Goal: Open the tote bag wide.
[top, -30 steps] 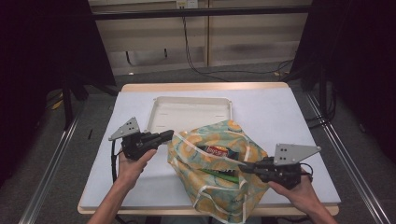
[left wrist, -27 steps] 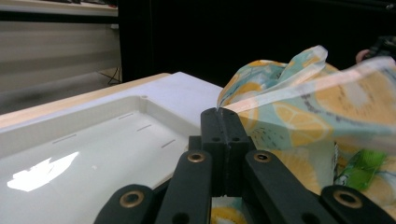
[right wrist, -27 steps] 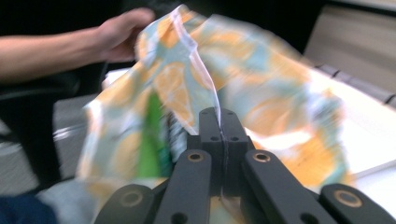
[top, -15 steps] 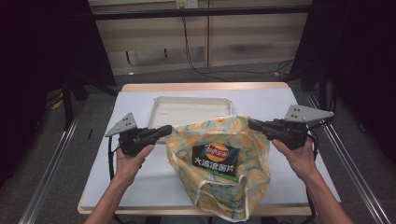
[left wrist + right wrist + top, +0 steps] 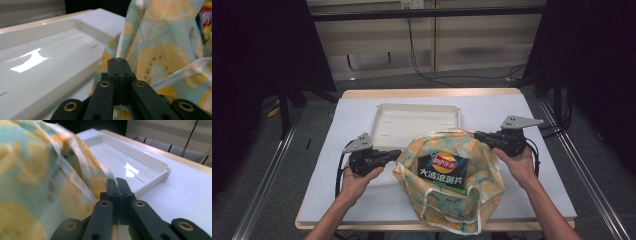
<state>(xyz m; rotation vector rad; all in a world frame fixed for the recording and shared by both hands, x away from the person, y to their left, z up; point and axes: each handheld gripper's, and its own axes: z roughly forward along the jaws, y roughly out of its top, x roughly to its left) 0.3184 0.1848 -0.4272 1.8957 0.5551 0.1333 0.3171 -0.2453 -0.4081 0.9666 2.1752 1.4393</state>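
Observation:
A cloth bag (image 5: 452, 205) with a yellow fruit print lies on the white table, its mouth stretched wide. Inside it sits a dark chips packet (image 5: 443, 167) with a red and yellow logo. My left gripper (image 5: 397, 152) is shut on the bag's left rim, and the cloth (image 5: 162, 57) hangs just past its closed jaws (image 5: 120, 60). My right gripper (image 5: 477, 134) is shut on the right rim, with the blurred cloth (image 5: 37, 170) to the left of its closed jaws (image 5: 116, 180). The packet's red corner (image 5: 206, 15) shows at the left gripper view's edge.
A shallow white tray (image 5: 384, 112) stands empty just behind the bag, close to both grippers (image 5: 50, 57) (image 5: 150, 162). The white tabletop (image 5: 337, 175) has a wooden edge. Dark stands and cables ring the table on the floor.
The right gripper swung from the bag's front right to its far right rim, pulling the mouth wide and baring the chips packet. The left gripper sank a little.

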